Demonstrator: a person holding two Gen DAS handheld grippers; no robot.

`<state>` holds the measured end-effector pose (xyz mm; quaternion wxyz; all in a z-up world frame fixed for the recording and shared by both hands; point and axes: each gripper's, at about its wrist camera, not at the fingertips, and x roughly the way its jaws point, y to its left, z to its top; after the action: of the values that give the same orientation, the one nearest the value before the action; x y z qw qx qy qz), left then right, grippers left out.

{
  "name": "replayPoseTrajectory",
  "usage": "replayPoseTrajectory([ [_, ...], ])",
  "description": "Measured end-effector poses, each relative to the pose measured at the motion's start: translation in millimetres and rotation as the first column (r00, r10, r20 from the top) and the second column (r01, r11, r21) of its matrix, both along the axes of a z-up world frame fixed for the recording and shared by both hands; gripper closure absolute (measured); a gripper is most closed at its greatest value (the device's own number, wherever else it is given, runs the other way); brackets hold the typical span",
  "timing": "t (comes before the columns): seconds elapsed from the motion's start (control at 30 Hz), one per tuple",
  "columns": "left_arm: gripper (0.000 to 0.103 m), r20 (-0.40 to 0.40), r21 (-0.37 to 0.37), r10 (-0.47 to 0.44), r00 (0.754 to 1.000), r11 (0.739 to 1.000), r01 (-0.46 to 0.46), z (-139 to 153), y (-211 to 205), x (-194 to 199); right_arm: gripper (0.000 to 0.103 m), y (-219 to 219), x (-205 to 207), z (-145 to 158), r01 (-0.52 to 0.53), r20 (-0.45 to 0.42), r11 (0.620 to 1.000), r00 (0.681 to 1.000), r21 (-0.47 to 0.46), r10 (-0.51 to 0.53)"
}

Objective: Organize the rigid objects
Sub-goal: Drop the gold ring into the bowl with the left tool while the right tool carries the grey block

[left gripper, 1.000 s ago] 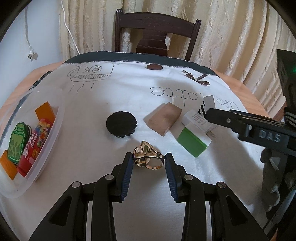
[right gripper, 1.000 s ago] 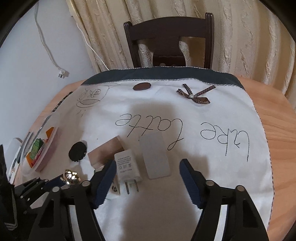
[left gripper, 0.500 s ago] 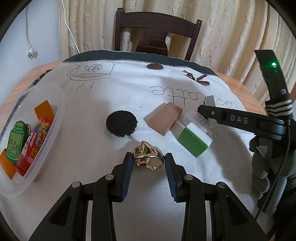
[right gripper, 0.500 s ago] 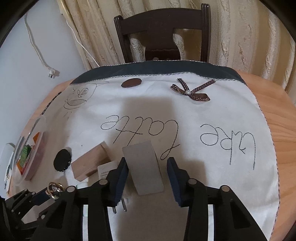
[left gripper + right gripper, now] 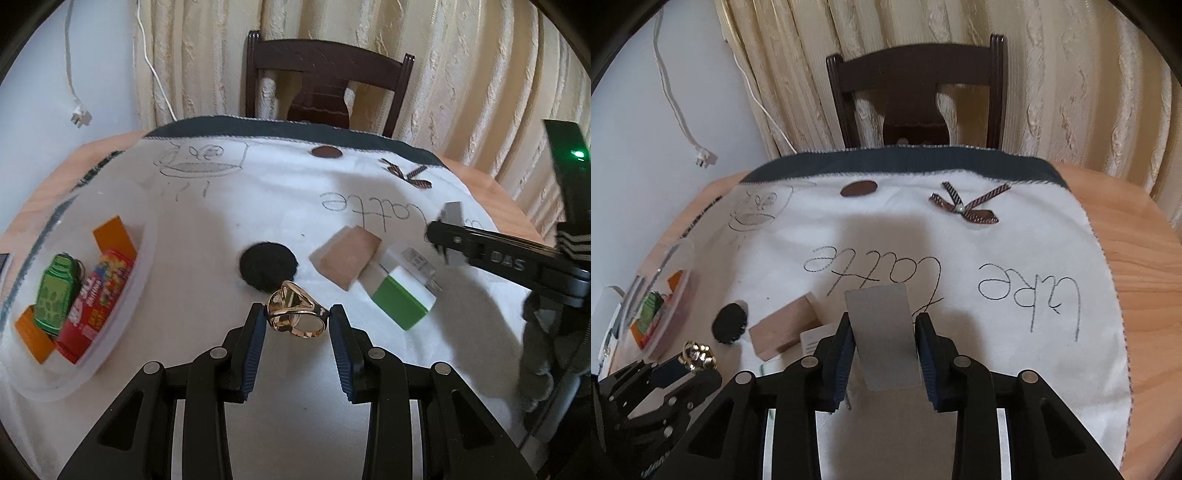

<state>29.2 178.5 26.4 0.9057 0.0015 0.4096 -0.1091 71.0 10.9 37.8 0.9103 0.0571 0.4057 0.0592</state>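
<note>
Right hand-held gripper (image 5: 884, 341) now clamped on grey card (image 5: 882, 332), lifted off cloth (image 5: 1015, 236). Left hand-held gripper (image 5: 297, 325) unchanged, clamped on gold ring (image 5: 295, 314). Both ready for tray (image 5: 122, 306) at counter's left.

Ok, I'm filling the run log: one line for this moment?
left tongs: shut on ring | right tongs: shut on grey card | tray: part filled

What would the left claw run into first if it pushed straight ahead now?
Probably the black round disc, just beyond the gold ring held in the left claw; how far off it is, I can't tell.
</note>
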Motion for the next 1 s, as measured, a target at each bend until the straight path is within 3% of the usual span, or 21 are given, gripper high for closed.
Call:
replayPoseTrajectory([
  [0.47, 0.067, 0.059, 0.035, 0.035, 0.998, 0.999, -0.037, 15, 13, -7, 0.068, 16, -34, 21, -0.061, 0.043, 0.997, 0.997, 0.04, 0.059],
  [1.0, 0.067, 0.072, 0.003, 0.109, 0.991, 0.994, -0.109, 20, 51, -9, 0.068, 61, -37, 33, -0.147, 0.06, 0.989, 0.988, 0.034, 0.145],
])
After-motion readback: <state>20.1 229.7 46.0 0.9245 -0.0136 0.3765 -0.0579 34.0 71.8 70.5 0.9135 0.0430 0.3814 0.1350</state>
